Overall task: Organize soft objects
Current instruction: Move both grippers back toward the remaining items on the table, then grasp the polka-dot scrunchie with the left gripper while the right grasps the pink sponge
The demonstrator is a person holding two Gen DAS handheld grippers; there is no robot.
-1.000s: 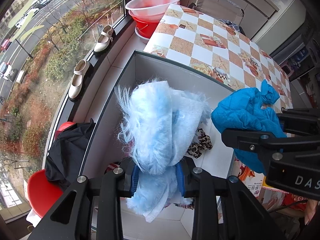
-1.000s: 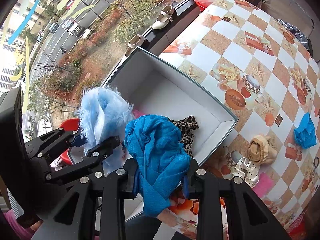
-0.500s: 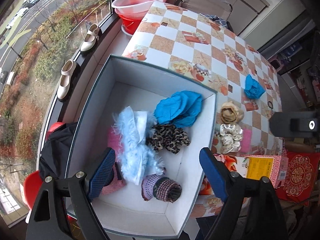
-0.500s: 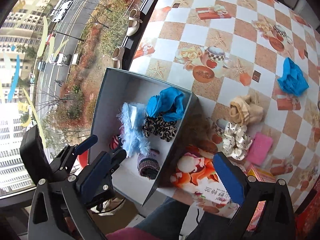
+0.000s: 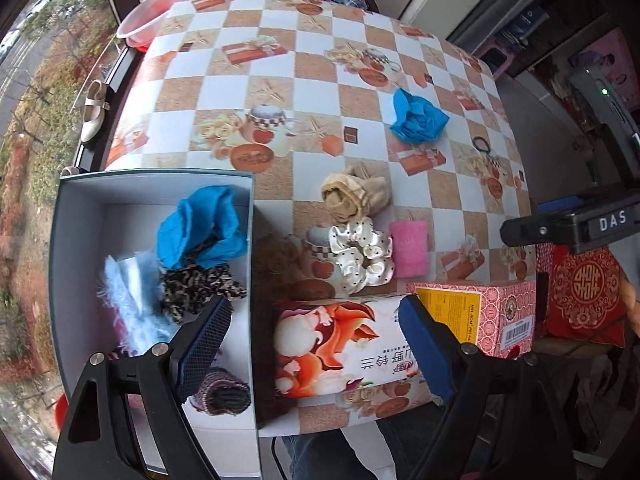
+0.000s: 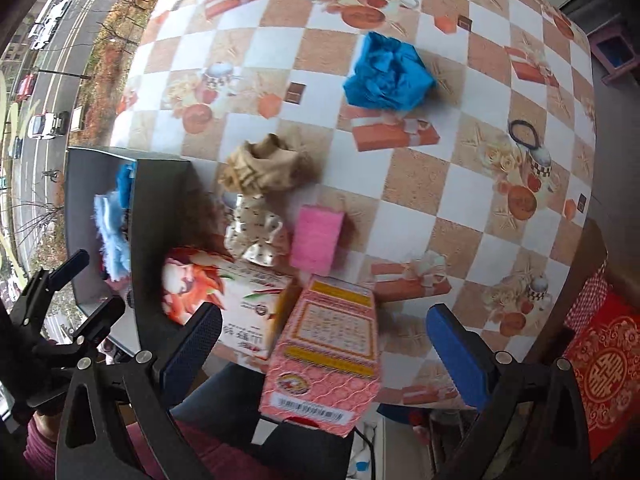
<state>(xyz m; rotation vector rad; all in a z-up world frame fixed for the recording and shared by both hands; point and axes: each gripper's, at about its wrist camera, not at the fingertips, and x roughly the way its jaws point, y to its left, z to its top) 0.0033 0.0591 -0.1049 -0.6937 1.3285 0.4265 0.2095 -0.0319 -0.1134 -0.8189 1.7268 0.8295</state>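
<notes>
While gathering soft items into the box (image 5: 152,184) at left: both grippers, left gripper (image 5: 316,344) and right gripper (image 6: 324,344), wide open and empty, over the beige scrunchie (image 5: 354,194), satin scrunchie (image 5: 362,254) and pink pad (image 5: 410,248) just right of it.

Blue cloth (image 5: 204,220) in box (image 5: 56,248); scrunchie (image 5: 362,254) outside.

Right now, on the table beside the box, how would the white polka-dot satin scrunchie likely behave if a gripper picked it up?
The scrunchie looks glossy, so the pads may slip on it. Its puffy ruffles suggest that it would squash and flop rather than hold shape. It probably weighs little, and lying flat it seems unlikely to roll.
</notes>
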